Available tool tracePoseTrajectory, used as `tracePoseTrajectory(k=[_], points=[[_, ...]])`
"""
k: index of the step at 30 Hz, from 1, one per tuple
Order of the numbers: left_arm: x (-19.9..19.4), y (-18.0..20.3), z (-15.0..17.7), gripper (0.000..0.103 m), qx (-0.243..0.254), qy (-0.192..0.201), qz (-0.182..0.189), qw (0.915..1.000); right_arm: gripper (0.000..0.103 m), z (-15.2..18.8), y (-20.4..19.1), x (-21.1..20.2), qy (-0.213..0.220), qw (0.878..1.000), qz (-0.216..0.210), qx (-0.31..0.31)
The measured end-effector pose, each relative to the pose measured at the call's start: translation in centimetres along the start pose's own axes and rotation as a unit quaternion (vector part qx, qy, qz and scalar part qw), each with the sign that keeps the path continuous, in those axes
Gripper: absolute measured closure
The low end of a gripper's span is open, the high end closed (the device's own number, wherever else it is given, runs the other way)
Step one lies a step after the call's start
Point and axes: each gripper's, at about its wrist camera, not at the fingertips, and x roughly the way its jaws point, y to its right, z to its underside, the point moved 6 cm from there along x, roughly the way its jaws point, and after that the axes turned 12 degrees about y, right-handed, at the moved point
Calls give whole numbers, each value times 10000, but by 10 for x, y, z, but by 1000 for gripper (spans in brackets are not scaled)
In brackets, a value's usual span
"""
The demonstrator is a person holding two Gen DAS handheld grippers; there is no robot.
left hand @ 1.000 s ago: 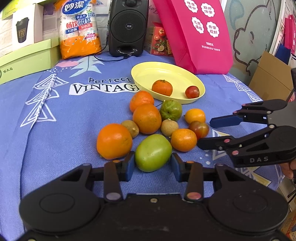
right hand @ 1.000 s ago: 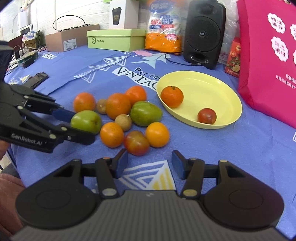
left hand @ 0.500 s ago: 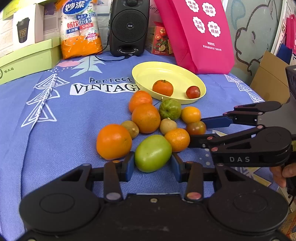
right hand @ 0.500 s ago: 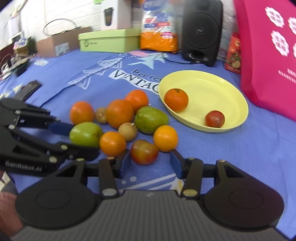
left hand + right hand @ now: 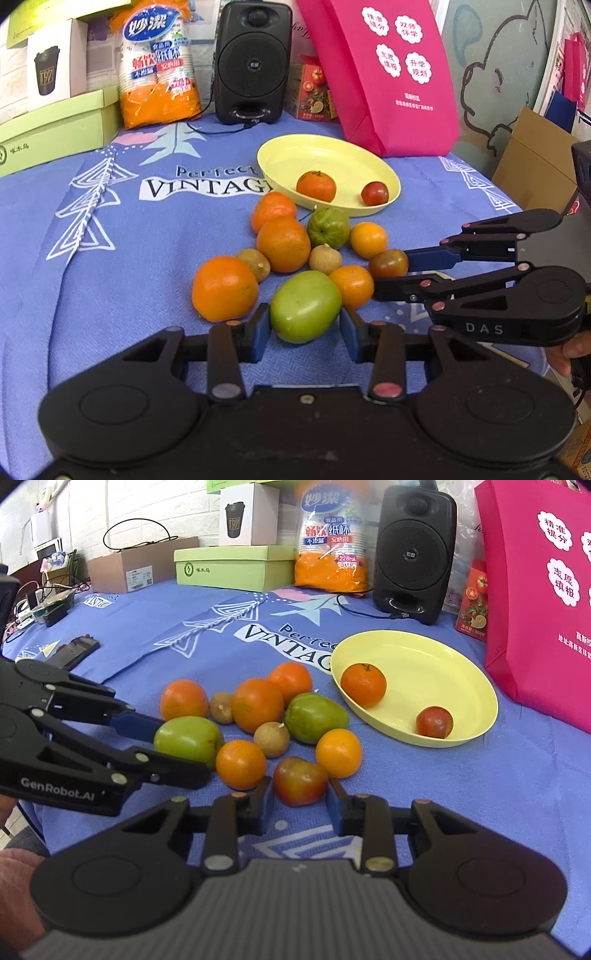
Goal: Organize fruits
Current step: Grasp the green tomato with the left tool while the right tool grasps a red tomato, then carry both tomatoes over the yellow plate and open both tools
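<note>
A pile of oranges, green fruits, small brown fruits and a red-green tomato lies on the blue cloth in front of a yellow plate (image 5: 288, 155) that holds a small orange (image 5: 316, 185) and a red tomato (image 5: 374, 193). My left gripper (image 5: 305, 328) is open, its pads on either side of a big green fruit (image 5: 305, 305), not closed on it. My right gripper (image 5: 300, 806) is open around the red-green tomato (image 5: 300, 781). The plate also shows in the right wrist view (image 5: 461, 672).
A black speaker (image 5: 252, 62), an orange cup pack (image 5: 159, 66), a green box (image 5: 51, 129) and a pink bag (image 5: 391, 74) line the table's back. A black object (image 5: 75, 650) lies on the cloth at the left.
My right gripper moved forward until its open fingers came around the red-green tomato. My left gripper stayed around the green fruit.
</note>
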Motion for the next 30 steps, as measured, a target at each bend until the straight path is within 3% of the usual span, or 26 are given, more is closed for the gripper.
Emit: tracePoseTrajectory(k=[15,22,30], points=[[-12,8,-31,63,137,253,94,9995,73,-8,35,-24,252,9991,322,131],[25,5,-66,63,270,299,121,9991,73,-24,55,-7,332,9985,414,148],[104,-6,-99,63,238,17,55,9997,73,-45,68,32,312,9987,396,95]])
